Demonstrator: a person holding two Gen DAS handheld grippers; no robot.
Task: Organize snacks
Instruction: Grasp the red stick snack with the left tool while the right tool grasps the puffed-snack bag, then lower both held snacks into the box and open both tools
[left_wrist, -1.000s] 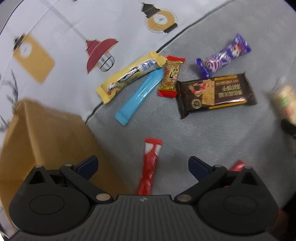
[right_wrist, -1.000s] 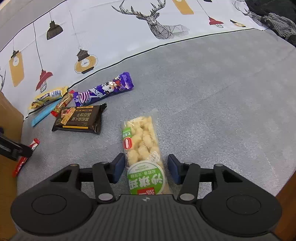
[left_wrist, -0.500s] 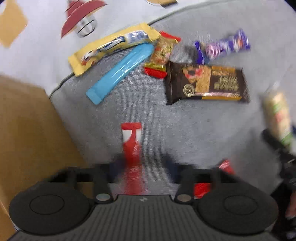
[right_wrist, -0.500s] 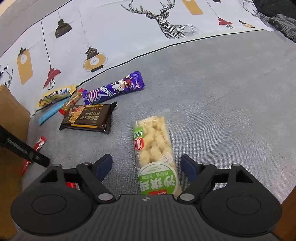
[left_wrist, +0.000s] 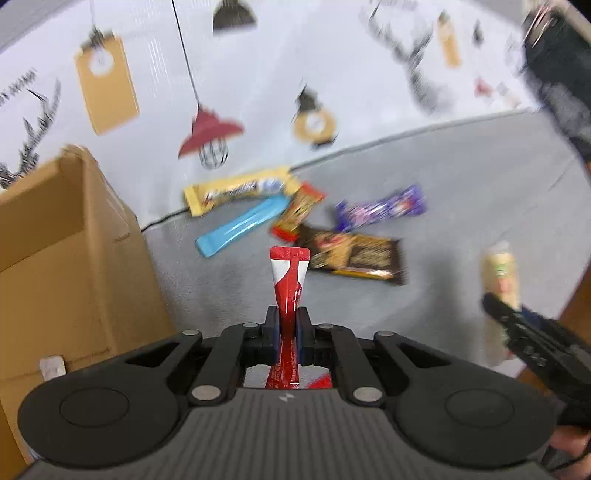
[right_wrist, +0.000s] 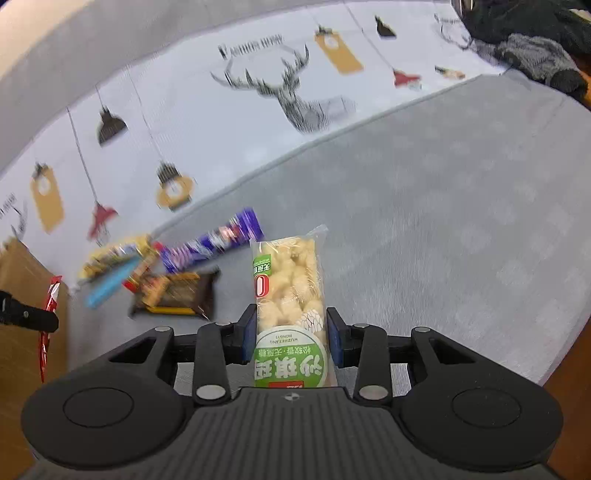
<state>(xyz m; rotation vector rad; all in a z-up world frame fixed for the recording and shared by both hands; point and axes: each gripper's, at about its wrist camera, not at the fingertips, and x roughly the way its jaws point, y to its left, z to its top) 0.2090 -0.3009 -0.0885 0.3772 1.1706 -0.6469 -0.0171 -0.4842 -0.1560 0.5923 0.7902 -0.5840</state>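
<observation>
Clamping a slim red-and-white stick sachet (left_wrist: 289, 284) between its blue pads, the left tool (left_wrist: 287, 328) holds the packet upright, its top end pointing forward above the grey textured table covering (left_wrist: 461, 192). Just to its left stands an open brown cardboard box (left_wrist: 62, 258). The right tool (right_wrist: 291, 334) is closed on a clear packet of pale puffed rice pieces with a green round label (right_wrist: 288, 288), the packet standing up out of the jaws and raised off the covering. The left view catches this same tool and packet at its right edge. On the covering beyond both tools lies a loose cluster of snacks: a yellow wrapped bar (left_wrist: 240, 190) at the edge of the white cloth printed with lamps and a deer (right_wrist: 229, 110), a light blue flat stick pack (left_wrist: 242, 225) just beside it, a small red-and-gold wrapped bar (left_wrist: 297, 212) touching the blue one's far end, a purple wrapped candy bar (left_wrist: 380, 210) to the right, and a dark brown rectangular biscuit pack (left_wrist: 356, 258) nearest the tools. Dark clothing (right_wrist: 532, 40) lies at the far right corner.
</observation>
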